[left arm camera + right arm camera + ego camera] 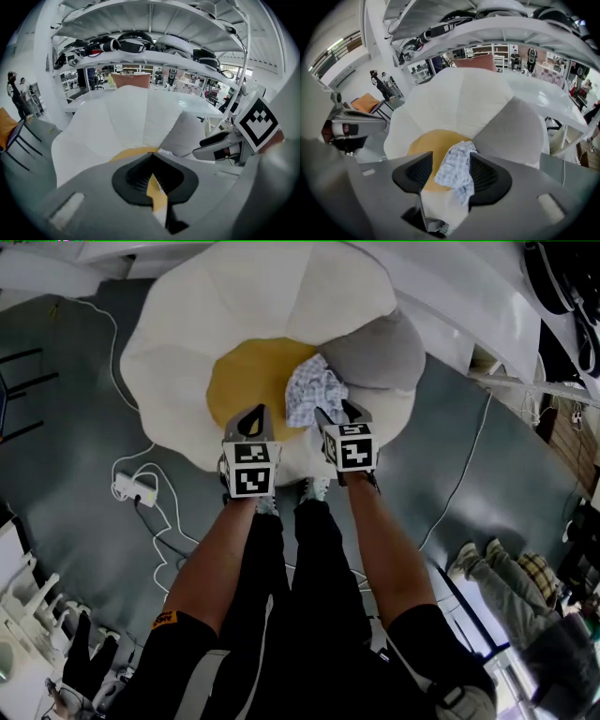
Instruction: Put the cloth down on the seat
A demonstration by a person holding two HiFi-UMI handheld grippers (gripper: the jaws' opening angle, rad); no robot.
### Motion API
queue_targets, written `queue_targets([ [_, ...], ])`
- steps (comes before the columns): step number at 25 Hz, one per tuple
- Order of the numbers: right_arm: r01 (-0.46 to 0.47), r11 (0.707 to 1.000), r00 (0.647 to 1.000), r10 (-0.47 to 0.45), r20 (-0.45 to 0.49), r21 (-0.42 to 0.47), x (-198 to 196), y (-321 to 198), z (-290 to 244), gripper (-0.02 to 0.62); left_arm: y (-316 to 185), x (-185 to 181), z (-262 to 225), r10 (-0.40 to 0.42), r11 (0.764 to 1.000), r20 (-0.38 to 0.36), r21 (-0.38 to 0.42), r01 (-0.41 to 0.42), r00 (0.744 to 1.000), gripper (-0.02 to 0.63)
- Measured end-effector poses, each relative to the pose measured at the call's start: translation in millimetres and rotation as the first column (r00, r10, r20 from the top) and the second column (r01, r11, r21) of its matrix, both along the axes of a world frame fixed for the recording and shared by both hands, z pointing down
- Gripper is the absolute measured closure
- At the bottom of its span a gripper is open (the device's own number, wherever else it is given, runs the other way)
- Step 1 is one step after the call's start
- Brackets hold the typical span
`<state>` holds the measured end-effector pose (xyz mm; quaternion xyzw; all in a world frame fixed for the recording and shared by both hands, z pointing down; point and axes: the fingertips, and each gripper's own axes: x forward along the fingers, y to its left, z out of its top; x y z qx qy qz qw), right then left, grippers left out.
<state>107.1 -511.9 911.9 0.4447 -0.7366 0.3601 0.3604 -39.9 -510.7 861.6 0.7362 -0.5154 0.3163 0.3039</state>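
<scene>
Since the cloth (pixel 457 176) rests on the seat (pixel 431 143) between the right tool's (pixel 450 161) wide-open, ungripping jaws, release looks done; next, withdraw without snagging

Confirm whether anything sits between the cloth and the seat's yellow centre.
Nothing visible does. The cloth seems to rest already on the seat, at the yellow centre's edge against the grey cushion, between the right gripper's parted jaws.

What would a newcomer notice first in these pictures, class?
The big seat, shaped like a fried egg with white edges and a yellow middle, fills the top of the head view. A crumpled checked cloth lies on it next to a grey cushion, and the open right gripper is right at the cloth.
</scene>
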Motion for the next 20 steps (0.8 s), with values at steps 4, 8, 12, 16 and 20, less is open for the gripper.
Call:
queue_targets([
  [4,-0.038,0.998,0.999,0.038,0.009,0.052,-1.7,7.0,-50.7,0.419,0.9,-0.2,-41.4,0.011,1.0,-0.012,0.028,-0.01,1.0,0.604],
  [8,-0.08,0.992,0.997,0.08,0.012,0.099,-2.8,15.5,-99.4,0.453,8.7,-1.3,-87.1,0.057,0.996,-0.029,0.069,-0.055,0.998,0.604],
  [12,-0.118,0.982,0.993,0.119,0.002,0.147,-6.9,28.3,-145.8,0.538,24.0,-11.9,-123.2,0.061,0.995,-0.027,0.087,-0.059,0.998,0.604],
  [16,-0.154,0.972,0.988,0.155,0.004,0.176,-16.4,49.6,-182.1,0.594,45.9,-17.2,-150.1,0.073,0.992,-0.039,0.101,-0.069,0.997,0.604],
  [20,-0.193,0.961,0.981,0.193,0.02,0.197,-27.4,70.8,-216.6,0.594,69.6,-19.5,-181.6,0.099,0.988,-0.083,0.123,-0.089,0.992,0.604],
])
